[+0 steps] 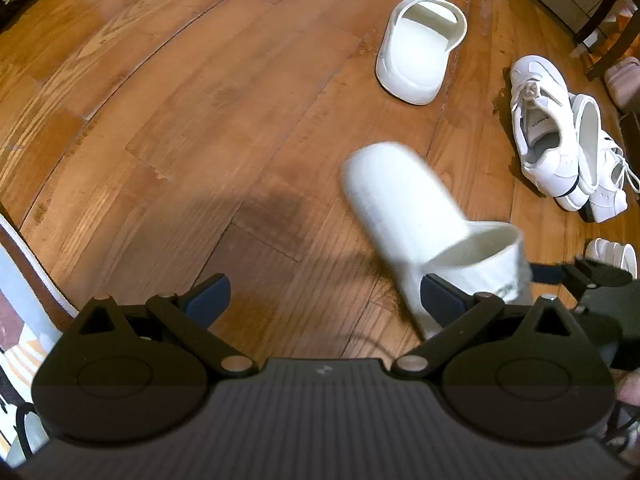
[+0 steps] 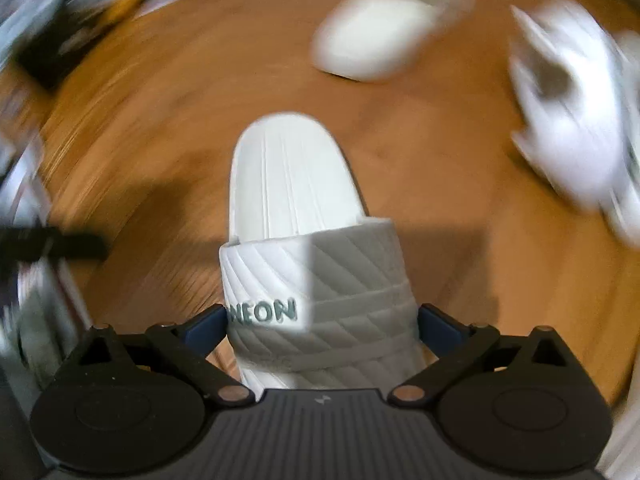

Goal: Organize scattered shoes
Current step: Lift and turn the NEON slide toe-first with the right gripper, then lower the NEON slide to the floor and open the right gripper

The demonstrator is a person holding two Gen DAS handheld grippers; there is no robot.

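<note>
Several white shoes lie scattered on a wood plank floor (image 1: 180, 128): a white slide (image 1: 420, 50) rests flat farther off, and a pair of white sneakers (image 1: 560, 140) sits side by side to its right, touching each other. At the left edge a patterned rug (image 1: 24, 320) meets the boards, and dark furniture legs (image 1: 600, 4) stand at the far right.

From the right wrist view, the right gripper (image 2: 322, 322) points steeply down with its jaws at full spread on either side of the ribbed strap of a second slide (image 2: 296, 216), marked NEON; the blue pads sit right against the strap's two sides, though whether they press on it I cannot tell. That slide's toe points away, and the surroundings are smeared by motion.

The left gripper (image 1: 324, 294) hangs over bare floor, jaws wide apart with nothing between them.
</note>
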